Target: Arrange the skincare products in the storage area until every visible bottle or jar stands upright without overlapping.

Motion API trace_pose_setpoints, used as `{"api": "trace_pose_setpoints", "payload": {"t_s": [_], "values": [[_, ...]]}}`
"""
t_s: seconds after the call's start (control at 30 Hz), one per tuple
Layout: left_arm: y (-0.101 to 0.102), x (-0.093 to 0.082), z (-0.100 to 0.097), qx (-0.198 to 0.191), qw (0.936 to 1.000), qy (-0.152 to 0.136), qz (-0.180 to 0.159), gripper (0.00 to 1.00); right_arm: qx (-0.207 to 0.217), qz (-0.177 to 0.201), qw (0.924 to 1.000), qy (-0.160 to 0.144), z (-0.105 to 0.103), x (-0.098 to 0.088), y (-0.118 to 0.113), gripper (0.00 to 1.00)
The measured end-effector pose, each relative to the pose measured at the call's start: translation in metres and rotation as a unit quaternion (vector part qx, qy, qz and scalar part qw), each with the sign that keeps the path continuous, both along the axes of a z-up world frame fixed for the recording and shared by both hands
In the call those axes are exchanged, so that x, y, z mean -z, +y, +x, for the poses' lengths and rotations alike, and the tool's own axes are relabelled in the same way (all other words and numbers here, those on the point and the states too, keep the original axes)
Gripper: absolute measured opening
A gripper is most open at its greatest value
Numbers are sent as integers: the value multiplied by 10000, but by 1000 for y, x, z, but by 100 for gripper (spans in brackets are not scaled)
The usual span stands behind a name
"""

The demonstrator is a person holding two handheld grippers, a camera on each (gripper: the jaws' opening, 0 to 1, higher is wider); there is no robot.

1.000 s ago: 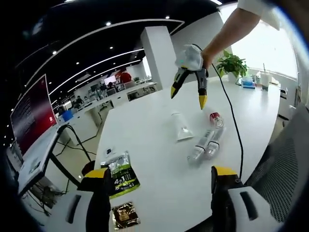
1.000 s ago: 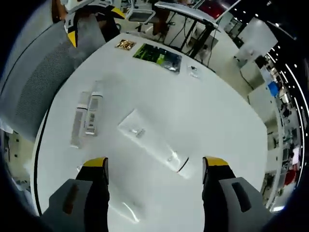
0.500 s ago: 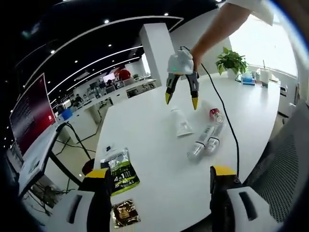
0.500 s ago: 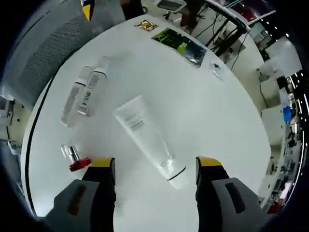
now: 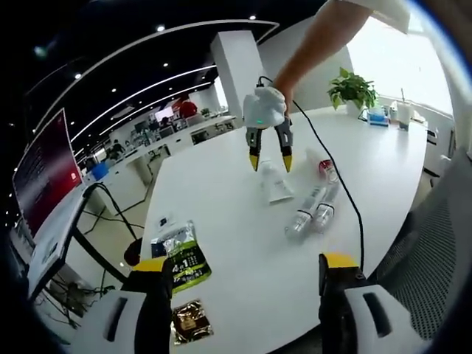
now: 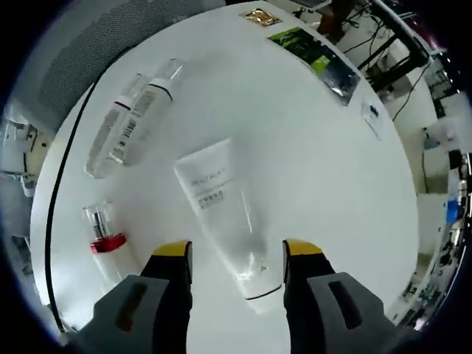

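Small red-banded bottle (image 6: 108, 240): lies on its side on the white table (image 6: 310, 140), left of the right gripper's jaws; untouched.
Two clear bottles (image 6: 131, 116): lie flat, side by side and touching, further up the table in the right gripper view; in the left gripper view they sit near the table's right edge.
White tube (image 6: 223, 209): lies flat on the table, cap end (image 6: 259, 289) between the right gripper's jaws, crimped end pointing away.
Right gripper (image 6: 237, 251): jaws parted, one either side of the tube's cap end, not seen to press on it.
Left gripper (image 5: 243, 262): jaws spread wide, nothing between them, held back at the near table edge.
Green sachet (image 5: 184, 258): flat on the table, well apart from the products.
Step in hand: approach to the tube; nothing stands upright yet.
Next move, judged: close on the cap end, lift, tip the tube onto its cap clear of the bottles.
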State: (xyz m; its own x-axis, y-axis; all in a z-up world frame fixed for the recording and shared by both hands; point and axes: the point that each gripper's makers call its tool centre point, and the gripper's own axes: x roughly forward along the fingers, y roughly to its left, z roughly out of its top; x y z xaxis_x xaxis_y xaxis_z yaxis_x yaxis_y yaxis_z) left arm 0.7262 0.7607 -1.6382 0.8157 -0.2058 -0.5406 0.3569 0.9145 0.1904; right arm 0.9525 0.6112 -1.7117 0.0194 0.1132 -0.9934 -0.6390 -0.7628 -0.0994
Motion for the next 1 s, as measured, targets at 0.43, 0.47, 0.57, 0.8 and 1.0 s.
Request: {"api": "trace_pose_setpoints", "payload": {"t_s": [0.43, 0.47, 0.57, 0.8, 1.0], "values": [[1, 3, -1, -17, 10000, 85, 20, 82, -324, -562, 9978, 117, -4, 22, -5, 33], [1, 3, -1, -26, 10000, 88, 23, 82, -329, -544, 9979, 133, -3, 23, -4, 33], [2, 4, -1, -28, 9999, 98, 32, 82, -306, -557, 9978, 167, -4, 23, -3, 34], [2, 5, -1, -27, 9999, 126, 42, 82, -307, -595, 9975, 229, -4, 23, -3, 34], [5, 4, 0, -98, 9999, 113, 52, 82, -256, -614, 9976, 191, -5, 23, -2, 34]]}}
